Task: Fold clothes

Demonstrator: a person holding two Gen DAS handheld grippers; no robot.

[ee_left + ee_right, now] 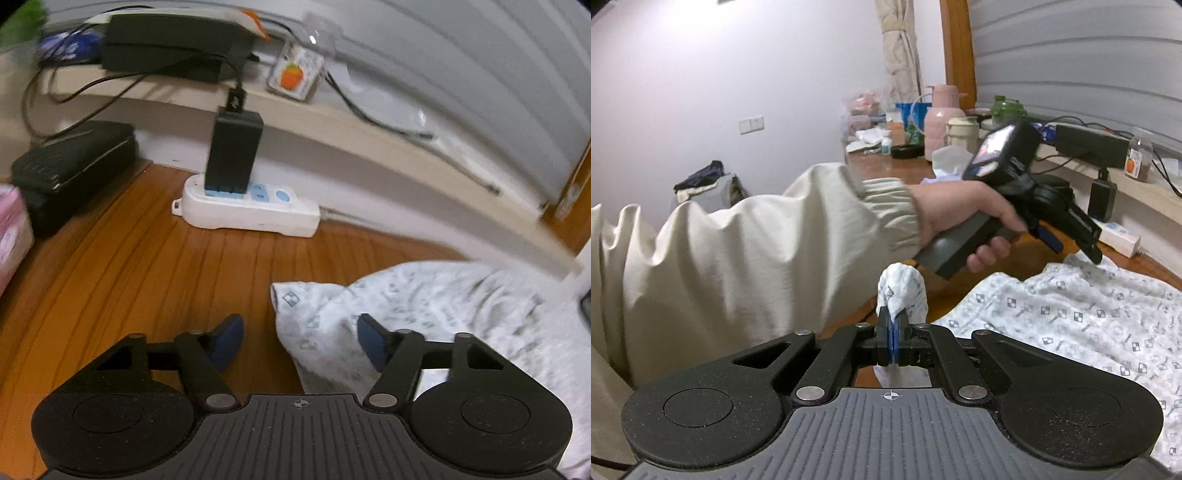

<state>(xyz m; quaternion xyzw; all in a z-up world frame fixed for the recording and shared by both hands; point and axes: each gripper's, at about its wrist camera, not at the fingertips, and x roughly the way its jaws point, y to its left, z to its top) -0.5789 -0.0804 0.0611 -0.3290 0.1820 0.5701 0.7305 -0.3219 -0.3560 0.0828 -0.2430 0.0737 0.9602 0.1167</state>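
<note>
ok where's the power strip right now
In the left wrist view the power strip lies on the wooden desk against the back wall, a black adapter plugged into it, beyond the patterned garment.

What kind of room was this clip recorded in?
Probably a lived-in bedroom or home room: a white patterned garment spread on a wooden surface, a pink thermos flask among clutter, a tied-back beige curtain.

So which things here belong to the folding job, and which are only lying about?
Job: patterned garment; right hand-held gripper, shut on it; left hand-held gripper, open.

Lying about: power strip, black charger, jar, pink flask.
</note>
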